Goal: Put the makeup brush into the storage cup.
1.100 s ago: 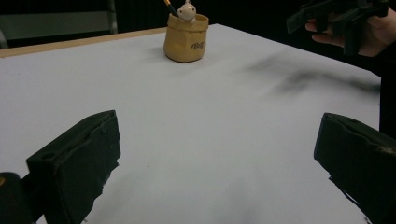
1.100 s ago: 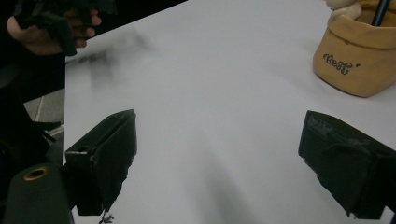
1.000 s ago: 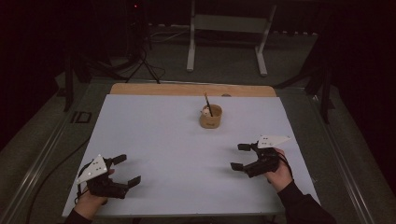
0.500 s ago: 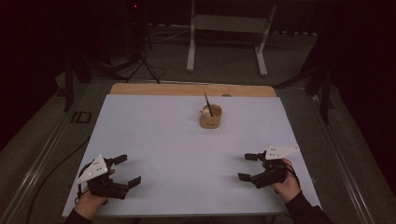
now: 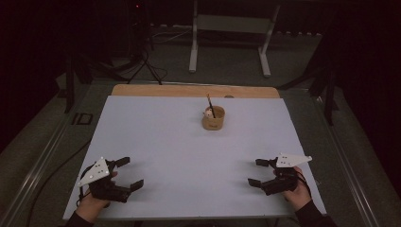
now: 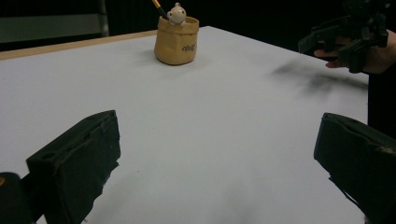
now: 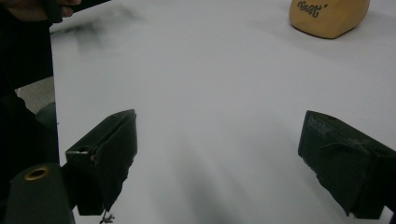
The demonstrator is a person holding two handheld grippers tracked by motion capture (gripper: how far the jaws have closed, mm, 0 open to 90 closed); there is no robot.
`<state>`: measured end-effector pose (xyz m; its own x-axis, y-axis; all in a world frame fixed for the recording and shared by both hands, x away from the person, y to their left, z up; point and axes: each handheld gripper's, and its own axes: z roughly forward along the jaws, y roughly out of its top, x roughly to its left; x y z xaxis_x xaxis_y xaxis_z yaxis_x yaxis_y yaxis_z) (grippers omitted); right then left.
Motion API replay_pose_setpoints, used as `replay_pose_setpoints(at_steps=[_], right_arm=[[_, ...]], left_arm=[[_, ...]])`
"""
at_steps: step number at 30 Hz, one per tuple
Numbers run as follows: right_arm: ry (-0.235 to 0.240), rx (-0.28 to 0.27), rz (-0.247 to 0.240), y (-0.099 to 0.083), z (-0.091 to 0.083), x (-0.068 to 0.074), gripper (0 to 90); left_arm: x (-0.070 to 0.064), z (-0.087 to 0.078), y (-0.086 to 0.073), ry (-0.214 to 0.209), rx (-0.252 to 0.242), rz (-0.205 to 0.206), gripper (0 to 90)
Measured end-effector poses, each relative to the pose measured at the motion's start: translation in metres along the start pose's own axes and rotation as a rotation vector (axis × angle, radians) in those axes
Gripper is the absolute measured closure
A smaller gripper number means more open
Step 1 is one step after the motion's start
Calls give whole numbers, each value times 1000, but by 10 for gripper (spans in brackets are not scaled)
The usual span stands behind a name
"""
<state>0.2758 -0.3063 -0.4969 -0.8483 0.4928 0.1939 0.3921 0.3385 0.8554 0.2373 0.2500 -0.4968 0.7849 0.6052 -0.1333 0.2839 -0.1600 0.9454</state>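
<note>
A tan bag-shaped pot point(image 5: 213, 118) stands upright on the white table top point(image 5: 189, 142), toward the back middle. A dark pencil point(image 5: 210, 104) and a small pale figure stick out of its mouth. The same pot point(image 6: 176, 40) appears far ahead in the left gripper view and at the top right as pot point(image 7: 328, 16) in the right gripper view. My left gripper point(image 5: 129, 173) rests near the front left edge, open and empty. Near the front right edge, my right gripper point(image 5: 256, 172) is open too, with nothing between its jaws.
A wooden strip point(image 5: 194, 91) runs along the table's far edge. Behind it on the floor stand a grey metal frame point(image 5: 230, 42) and a tripod with cables point(image 5: 144, 61). A small dark object point(image 5: 82, 118) lies left of the table.
My right gripper has drawn back toward the front right edge of the table, away from the pot. The left gripper has stayed in place.
</note>
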Motion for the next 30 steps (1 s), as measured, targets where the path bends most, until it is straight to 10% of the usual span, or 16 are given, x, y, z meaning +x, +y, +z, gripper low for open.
replay_pose_setpoints(at_steps=[14, 30], right_arm=[[62, 29, -17, -7, 3, -3, 120], [-1, -13, -44, -5, -1, -3, 120]], left_arm=[[0, 2, -1, -15, 0, -2, 15], [0, 2, -2, -16, 5, 0, 15]])
